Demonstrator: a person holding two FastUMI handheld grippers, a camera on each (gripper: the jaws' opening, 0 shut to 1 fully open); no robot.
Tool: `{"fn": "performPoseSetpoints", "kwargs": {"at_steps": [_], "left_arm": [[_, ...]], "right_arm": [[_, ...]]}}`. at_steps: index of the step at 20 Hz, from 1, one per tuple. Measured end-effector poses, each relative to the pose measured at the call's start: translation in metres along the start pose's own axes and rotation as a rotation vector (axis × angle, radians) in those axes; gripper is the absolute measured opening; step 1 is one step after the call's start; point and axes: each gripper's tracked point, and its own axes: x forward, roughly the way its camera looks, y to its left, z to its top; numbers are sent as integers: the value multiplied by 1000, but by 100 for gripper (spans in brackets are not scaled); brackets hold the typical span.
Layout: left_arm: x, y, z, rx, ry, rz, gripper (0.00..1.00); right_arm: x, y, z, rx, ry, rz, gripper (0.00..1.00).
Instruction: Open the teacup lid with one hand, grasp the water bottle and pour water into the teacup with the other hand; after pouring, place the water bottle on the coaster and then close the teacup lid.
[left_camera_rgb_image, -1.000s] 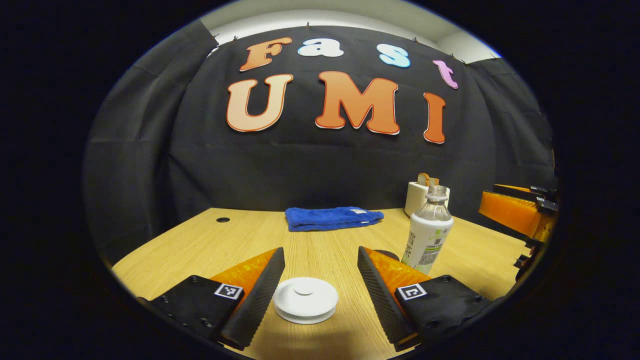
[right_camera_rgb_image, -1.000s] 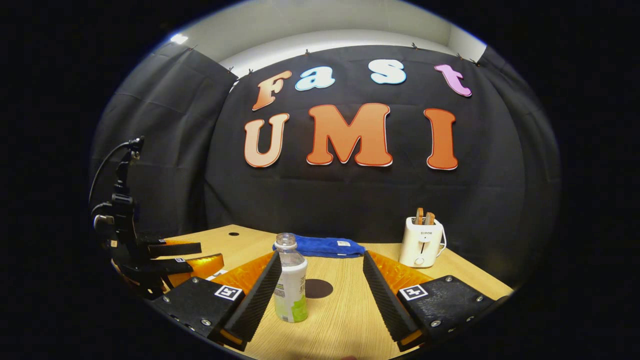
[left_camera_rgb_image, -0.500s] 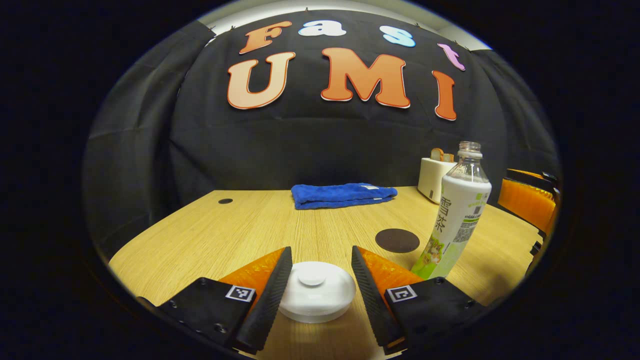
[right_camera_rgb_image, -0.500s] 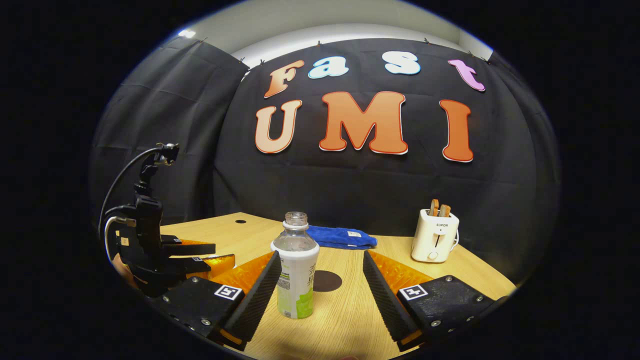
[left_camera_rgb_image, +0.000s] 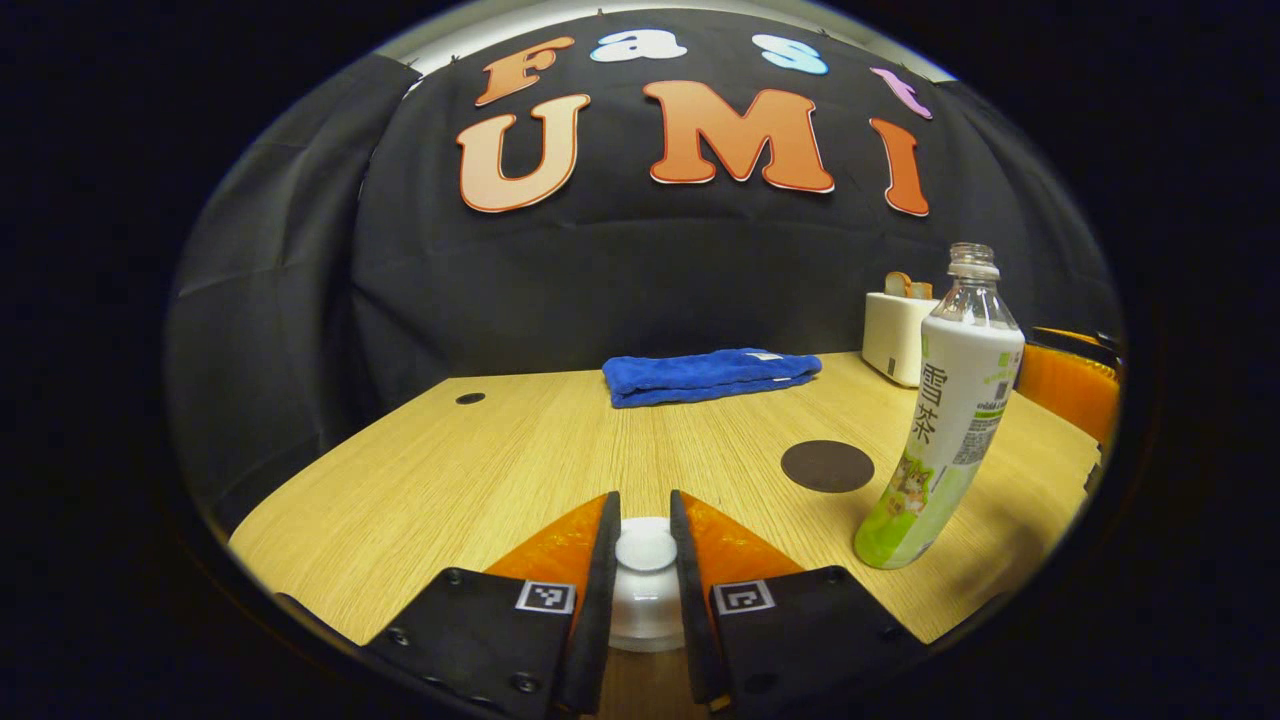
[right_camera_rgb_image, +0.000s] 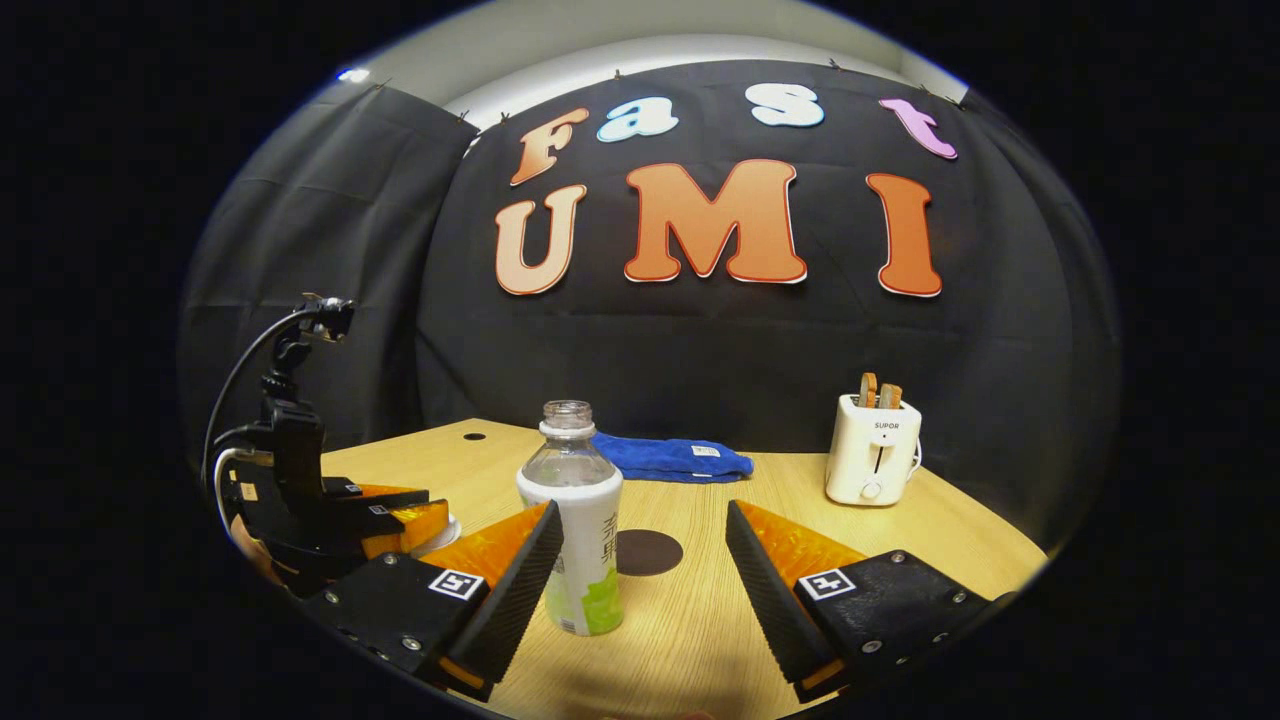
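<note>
In the left gripper view my left gripper (left_camera_rgb_image: 644, 505) is shut on the round knob of the white teacup lid (left_camera_rgb_image: 645, 552); the cup below is hidden. The uncapped water bottle (left_camera_rgb_image: 945, 420), clear on top with a white and green label, stands upright to the right, near the dark round coaster (left_camera_rgb_image: 827, 466). In the right gripper view my right gripper (right_camera_rgb_image: 645, 512) is open. The bottle (right_camera_rgb_image: 575, 530) stands between its fingers, close against the left one. The coaster (right_camera_rgb_image: 645, 552) lies just behind the bottle. The left gripper (right_camera_rgb_image: 335, 510) is low at the left.
A folded blue towel (left_camera_rgb_image: 710, 375) lies at the back of the wooden table (left_camera_rgb_image: 480, 470). A white toaster (right_camera_rgb_image: 872, 450) with bread in it stands at the back right. A small round hole (left_camera_rgb_image: 470, 398) sits in the tabletop at the far left.
My left gripper has come down and shut on the lid's knob. My right gripper has moved in, so the bottle stands closer and further between its open fingers.
</note>
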Motion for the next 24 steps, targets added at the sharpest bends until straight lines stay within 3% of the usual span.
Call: {"fn": "performPoseSetpoints", "kwargs": {"at_steps": [2,3,4,9,14,24], "left_arm": [[0,1,1,-7,-5,0,33],[-1,2,3,-9,-8,4,36],[0,1,3,-24,-17,3,29],[-6,3,18,-38,-57,0,26],[-16,15,37,-42,-106,24,28],[-42,54,49,-65,-145,94,28]], "right_arm": [[1,-1,0,0,1,2,98],[0,0,0,1,1,3,98],[0,1,-1,2,2,8,98],[0,10,-2,6,15,41,99],[-1,26,-6,8,24,89,99],[26,46,-49,-42,154,96,99]]}}
